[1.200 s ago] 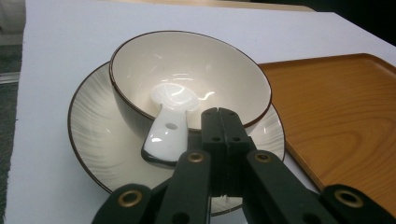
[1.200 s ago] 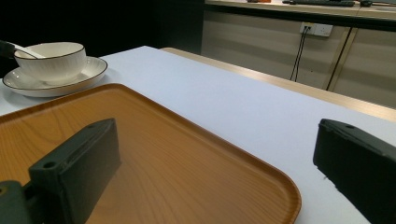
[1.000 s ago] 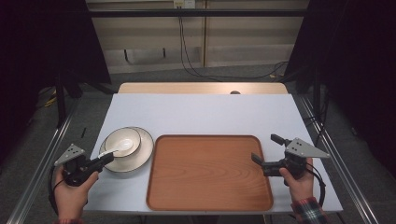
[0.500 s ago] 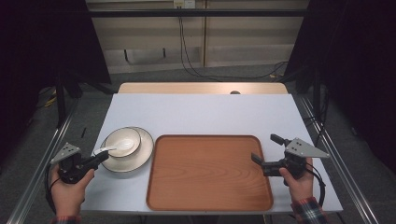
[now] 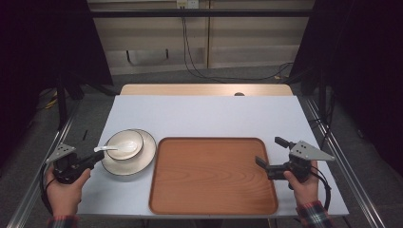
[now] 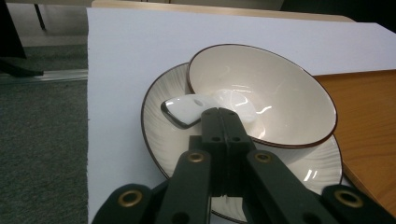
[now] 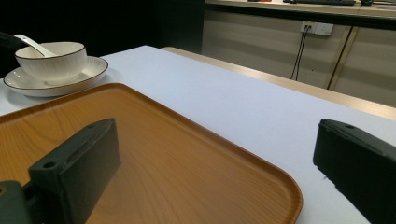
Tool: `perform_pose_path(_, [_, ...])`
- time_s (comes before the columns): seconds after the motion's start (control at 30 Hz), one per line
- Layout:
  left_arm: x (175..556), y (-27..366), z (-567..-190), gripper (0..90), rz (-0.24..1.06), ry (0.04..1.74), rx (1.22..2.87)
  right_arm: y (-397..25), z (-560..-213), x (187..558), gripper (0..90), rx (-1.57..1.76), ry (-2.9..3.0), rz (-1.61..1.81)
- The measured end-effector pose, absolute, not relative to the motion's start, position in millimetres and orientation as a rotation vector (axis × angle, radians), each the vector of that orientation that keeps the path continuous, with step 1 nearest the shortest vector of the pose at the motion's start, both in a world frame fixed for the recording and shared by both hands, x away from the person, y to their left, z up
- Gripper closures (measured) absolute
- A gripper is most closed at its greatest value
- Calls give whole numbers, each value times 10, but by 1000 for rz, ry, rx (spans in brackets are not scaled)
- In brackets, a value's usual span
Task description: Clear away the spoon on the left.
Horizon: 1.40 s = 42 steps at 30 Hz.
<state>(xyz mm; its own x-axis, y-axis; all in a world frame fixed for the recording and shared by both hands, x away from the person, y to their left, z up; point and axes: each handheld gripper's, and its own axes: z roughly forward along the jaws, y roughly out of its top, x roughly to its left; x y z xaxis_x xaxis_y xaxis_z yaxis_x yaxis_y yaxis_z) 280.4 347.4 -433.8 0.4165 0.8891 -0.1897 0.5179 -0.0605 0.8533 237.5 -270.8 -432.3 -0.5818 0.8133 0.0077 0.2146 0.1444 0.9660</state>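
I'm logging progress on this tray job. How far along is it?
Nothing sits on the wooden tray yet. In hand: the left gripper, jaws shut, is at the white spoon, which lies in the bowl on the plate. The right gripper waits, jaws open, at the tray's edge. Any moving of dishes is still left.

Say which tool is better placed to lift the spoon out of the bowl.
Left. The left tool is closed, its tips at the spoon handle over the rim of the bowl. The right tool is open at the tray far edge, away from the bowl.
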Motion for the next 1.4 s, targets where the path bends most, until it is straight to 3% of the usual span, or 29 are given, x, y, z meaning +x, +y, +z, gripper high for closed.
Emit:
perform_pose_path(0.67, [2905, 3525, -4350, 863, 540, 1294, 1647, -2694, -4327, 2372, 2, 978, 1898, 1457])
perform_pose_path(1.0, [2869, 3490, -4327, 674, 531, 1362, 1588, -2697, -4317, 2368, 3, 978, 1892, 1464])
perform_pose_path(1.1, [2894, 3484, -4347, 577, 529, 1385, 1572, -2697, -4316, 2366, 3, 978, 1891, 1462])
perform_pose_path(1.4, [2978, 3449, -4390, 498, 510, 1395, 1541, -2691, -4321, 2363, 3, 971, 1900, 1459])
